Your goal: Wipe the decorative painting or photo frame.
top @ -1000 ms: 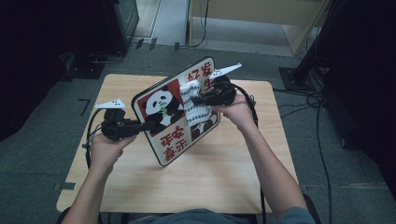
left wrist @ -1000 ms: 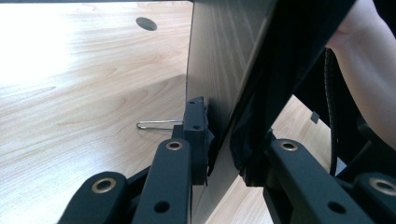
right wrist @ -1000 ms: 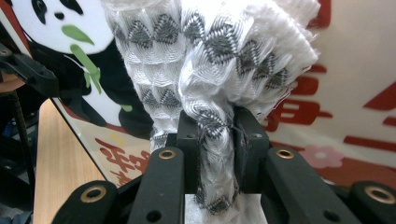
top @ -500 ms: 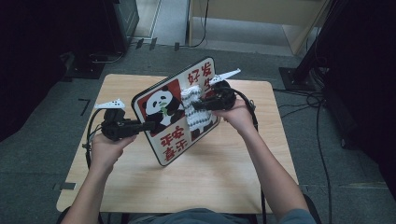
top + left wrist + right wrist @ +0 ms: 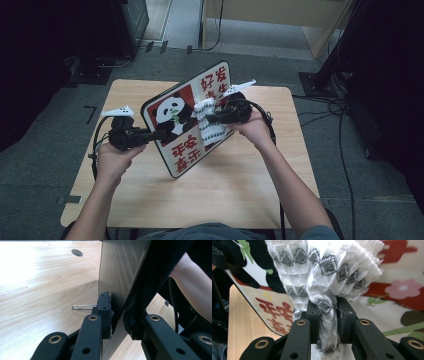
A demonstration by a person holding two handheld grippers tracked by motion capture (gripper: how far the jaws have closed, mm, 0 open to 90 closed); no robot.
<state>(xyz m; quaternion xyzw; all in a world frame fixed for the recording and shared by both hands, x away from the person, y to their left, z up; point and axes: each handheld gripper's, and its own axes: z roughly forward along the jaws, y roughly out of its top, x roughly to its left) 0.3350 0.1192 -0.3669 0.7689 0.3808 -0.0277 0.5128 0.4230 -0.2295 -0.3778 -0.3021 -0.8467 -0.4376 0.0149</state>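
Note:
A board with a panda picture and red characters [image 5: 182,152] stands tilted on the wooden table [image 5: 225,200]. My left gripper [image 5: 159,134] is shut on the board's left edge. In the left gripper view the two jaws clamp the thin board edge [image 5: 117,277] at the left gripper [image 5: 120,315]. My right gripper [image 5: 214,120] is shut on a bunched white cloth with a grey zigzag pattern [image 5: 210,129], which lies against the board's face. In the right gripper view the cloth [image 5: 324,270] bulges out above the right gripper [image 5: 327,312], with the printed board [image 5: 402,287] behind it.
A thin metal wire [image 5: 82,306] sticks out beside the left jaw over the tabletop [image 5: 37,290], which has a round hole [image 5: 77,252]. The other forearm [image 5: 192,285] crosses behind the board. Cables [image 5: 345,125] and dark stands sit on the floor around the table.
The right gripper and its cloth have slid a little down the board's face, toward the person. The left gripper and the board have stayed put.

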